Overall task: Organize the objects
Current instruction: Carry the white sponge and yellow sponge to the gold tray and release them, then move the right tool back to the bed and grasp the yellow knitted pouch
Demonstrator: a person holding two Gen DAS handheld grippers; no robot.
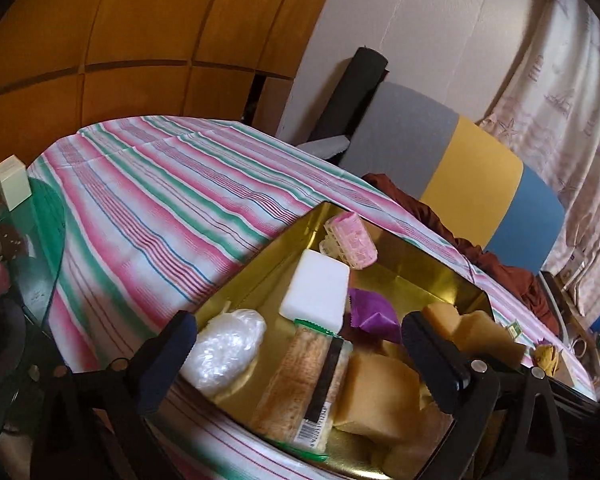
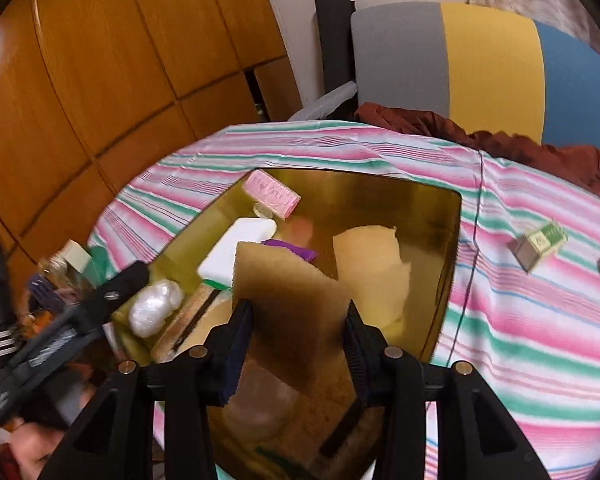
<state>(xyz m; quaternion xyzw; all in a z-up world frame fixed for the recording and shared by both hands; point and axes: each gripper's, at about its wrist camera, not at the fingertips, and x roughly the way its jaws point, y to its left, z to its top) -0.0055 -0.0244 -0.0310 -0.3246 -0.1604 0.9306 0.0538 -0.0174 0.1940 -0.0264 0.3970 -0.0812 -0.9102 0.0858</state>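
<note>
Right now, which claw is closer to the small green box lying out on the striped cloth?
Right. The right claw holds a sponge over the gold tin, beside the green box; the left claw sits at the tin's far side.

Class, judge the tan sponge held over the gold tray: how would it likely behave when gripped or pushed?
The tan sponge, pinched by the right gripper, looks porous: probably light and squashy. Its flat slab shape makes rolling unlikely. Its rough surface probably resists slipping.

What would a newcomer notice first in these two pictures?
First the gold tray on the striped cloth, crowded with a white block, a pink roller and foam pieces. Then the right hand-held gripper, shut on a tan sponge above the tray.
</note>
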